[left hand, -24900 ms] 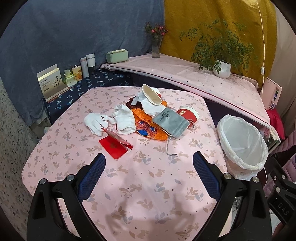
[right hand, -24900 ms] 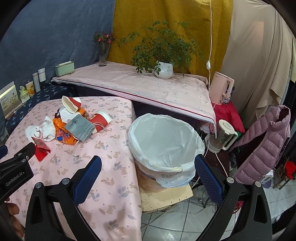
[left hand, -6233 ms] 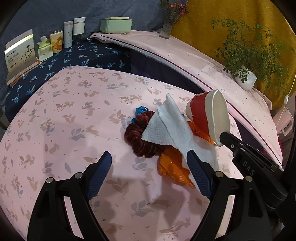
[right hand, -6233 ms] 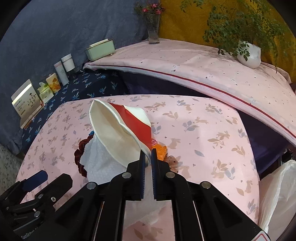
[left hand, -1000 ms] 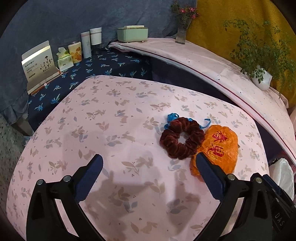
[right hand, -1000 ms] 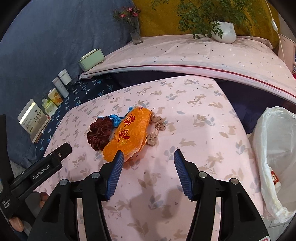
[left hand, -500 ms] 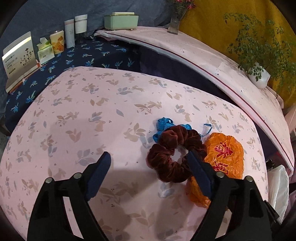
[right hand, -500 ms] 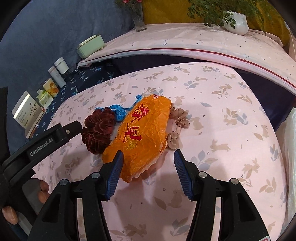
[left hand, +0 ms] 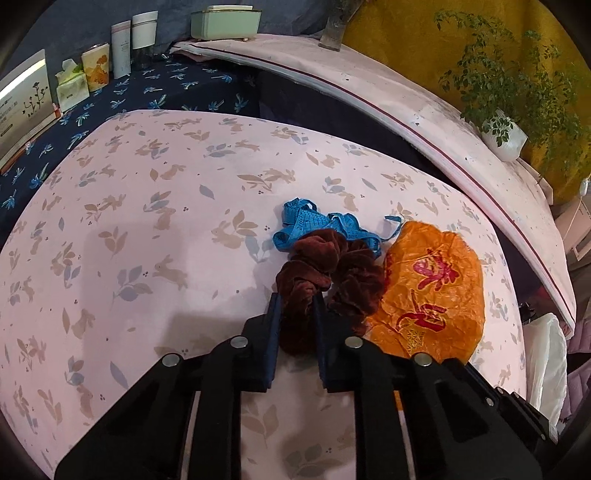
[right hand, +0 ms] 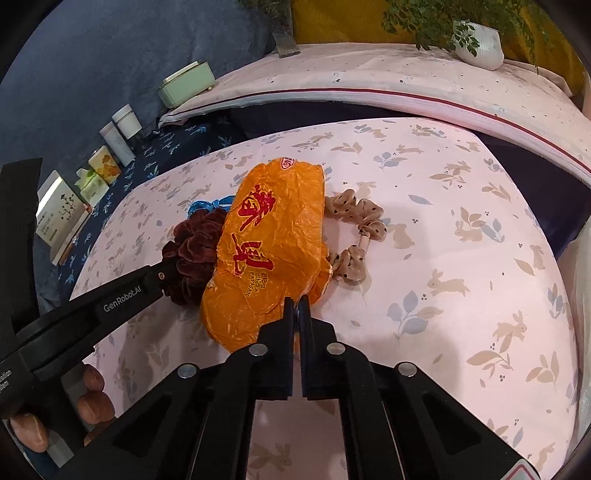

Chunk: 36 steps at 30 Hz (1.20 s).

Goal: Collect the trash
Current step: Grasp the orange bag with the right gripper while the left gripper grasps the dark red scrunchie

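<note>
On the pink rabbit-print table [left hand: 129, 221] lies a dark red velvet scrunchie [left hand: 332, 269] on a blue ribbon [left hand: 314, 221], beside a crumpled orange plastic bag [left hand: 432, 291]. My left gripper [left hand: 296, 306] is closing, and its pads press on the near loop of the scrunchie. In the right wrist view the orange bag [right hand: 273, 243] partly covers the red scrunchie [right hand: 195, 247]. My right gripper [right hand: 296, 301] is shut on the bag's near edge. A beige dotted scrunchie [right hand: 354, 229] pokes out behind the bag. The left gripper [right hand: 166, 269] comes in from the left.
A white-lined trash bin [left hand: 546, 354] stands off the table's right edge. Behind the table, a dark blue shelf holds bottles [left hand: 131, 44], tissue packs and a green box [left hand: 225, 22]. A potted plant [left hand: 502, 136] sits on the pink ledge. A person's fingers [right hand: 92, 402] hold the left gripper.
Both grippers have come down and forward onto the pile. The left jaws have closed from wide open around the red scrunchie. The right jaws have shut on the orange bag's edge.
</note>
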{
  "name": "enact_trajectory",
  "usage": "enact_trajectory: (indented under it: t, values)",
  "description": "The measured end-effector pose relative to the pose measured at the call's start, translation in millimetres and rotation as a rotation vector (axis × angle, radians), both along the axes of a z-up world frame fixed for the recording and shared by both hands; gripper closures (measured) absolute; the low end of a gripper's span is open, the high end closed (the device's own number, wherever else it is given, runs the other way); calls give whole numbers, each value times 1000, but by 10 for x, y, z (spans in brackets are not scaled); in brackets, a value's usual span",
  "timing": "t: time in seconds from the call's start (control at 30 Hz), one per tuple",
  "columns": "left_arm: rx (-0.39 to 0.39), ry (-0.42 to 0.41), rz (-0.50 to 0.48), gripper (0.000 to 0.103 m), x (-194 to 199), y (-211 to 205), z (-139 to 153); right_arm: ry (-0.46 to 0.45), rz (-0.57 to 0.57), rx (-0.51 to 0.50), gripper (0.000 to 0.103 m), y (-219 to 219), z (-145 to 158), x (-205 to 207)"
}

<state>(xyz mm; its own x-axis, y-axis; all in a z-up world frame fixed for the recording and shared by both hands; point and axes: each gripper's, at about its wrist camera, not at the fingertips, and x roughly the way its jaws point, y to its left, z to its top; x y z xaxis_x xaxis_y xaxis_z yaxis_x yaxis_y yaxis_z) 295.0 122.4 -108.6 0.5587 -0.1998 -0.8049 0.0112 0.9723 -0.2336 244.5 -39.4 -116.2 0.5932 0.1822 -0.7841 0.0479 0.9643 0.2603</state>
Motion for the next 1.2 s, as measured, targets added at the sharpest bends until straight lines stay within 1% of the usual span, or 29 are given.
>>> enact_trajectory:
  t: [0.2,0.47,0.67,0.87,1.03,1.2]
  values:
    - [-4,-29,-10,88,-201,-85,199,-68,-13,3,101,-105,278,-199]
    - [-3,-109,-65,88,-513,-426,656,-163,-71,8,101,-424,694,-517]
    - [-1,-171,-139,88,-772,-852,999,-236,-136,2,101,-775,987,-819]
    - [-4,-212,-228,88,-1021,-1354,1220,-297,-224,-10,101,-1257,1220,-1141]
    - [-7,-223,-305,88,-1204,-1803,1316,-323,-304,-4,101,-1687,1296,-1393]
    - [-6,-221,-376,88,-1366,-2230,1328,-325,-391,9,101,-2152,1267,-1659]
